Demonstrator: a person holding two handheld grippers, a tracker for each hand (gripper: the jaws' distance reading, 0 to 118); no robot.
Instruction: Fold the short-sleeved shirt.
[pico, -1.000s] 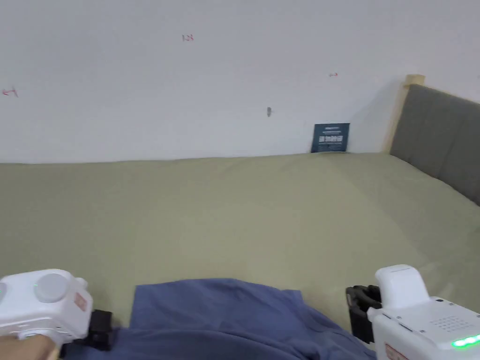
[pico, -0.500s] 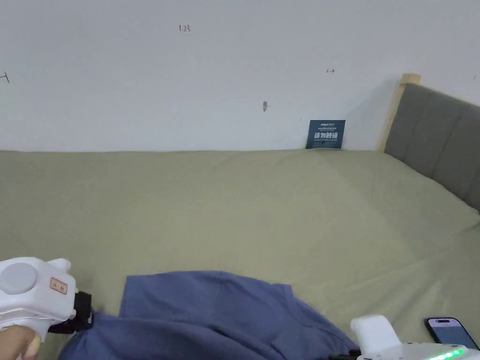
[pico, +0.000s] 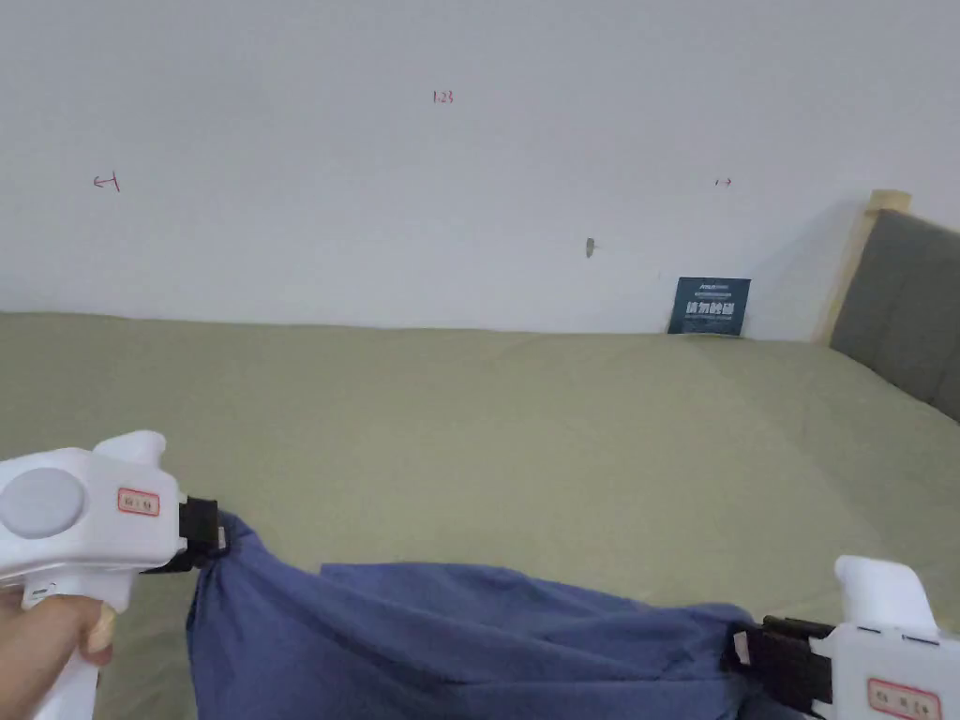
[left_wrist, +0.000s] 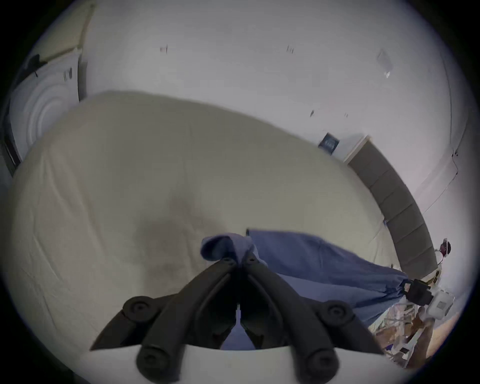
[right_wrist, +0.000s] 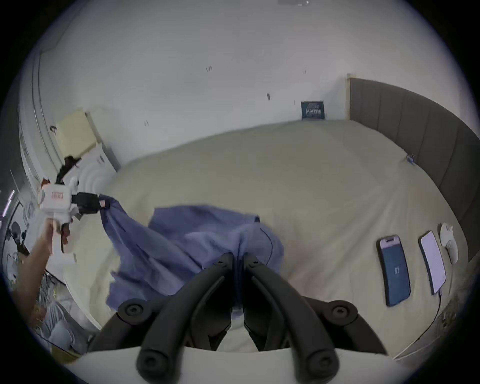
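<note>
At the lower left of the head view, the left gripper (pico: 217, 544) has its jaws pinched on a bunched corner of the blue shirt (pico: 469, 637); in the left gripper view the two black jaws meet on a small roll of cloth at the tips (left_wrist: 240, 259), so it is clamped on the fabric. A hand (pico: 47, 647) wraps the white handle below it.

Moving right, the shirt hangs in a sagging band across the bottom of the head view, above the near part of the bed (pico: 525, 450), whose olive sheet runs back to the white wall. In the right gripper view its lower folds (right_wrist: 166, 254) drape down and seem to rest on the sheet.

At the lower right, the right gripper (pico: 741, 652) is likewise closed on the cloth; in its own view the jaws (right_wrist: 239, 259) come together with fabric pulled up between them. Further right in that view two phones (right_wrist: 394, 270) lie on the sheet near the grey headboard (right_wrist: 428, 135).

The shirt looks light, soft and limp: it sags between the holds and creases readily. I'd judge it will not keep any shape on its own, so it wants holding at corners or seams, such as shoulders or hem, kept taut while it is laid flat.
</note>
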